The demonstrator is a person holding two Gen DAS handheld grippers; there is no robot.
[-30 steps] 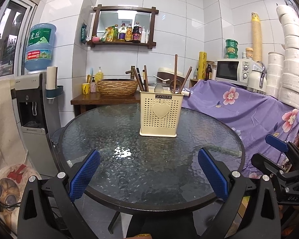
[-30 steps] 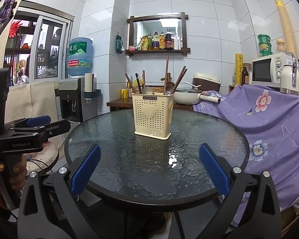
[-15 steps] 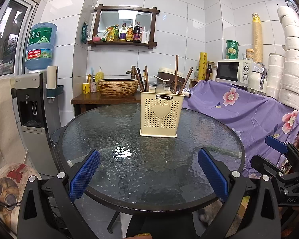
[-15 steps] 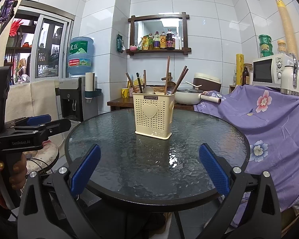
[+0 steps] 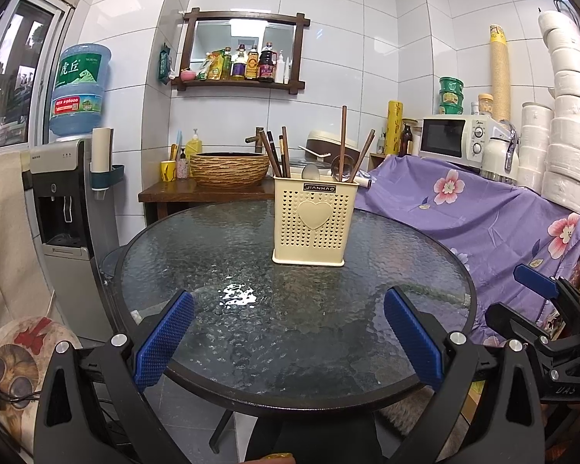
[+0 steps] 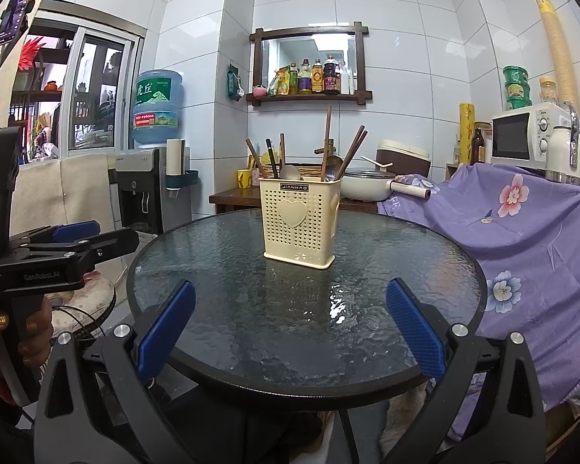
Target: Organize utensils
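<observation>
The cream holder [image 5: 315,221] stands upright on the far side of the round desk [image 5: 251,328], chopsticks [image 5: 343,137] and spoons already inside. Both grippers, left [image 5: 288,342] and right [image 6: 288,332], hover near, jaws wide apart and empty; a final check looks sufficient.

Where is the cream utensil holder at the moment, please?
In both wrist views the utensil holder stands upright on the round glass table, toward its far side, ahead of both open hand-held grippers.
</observation>
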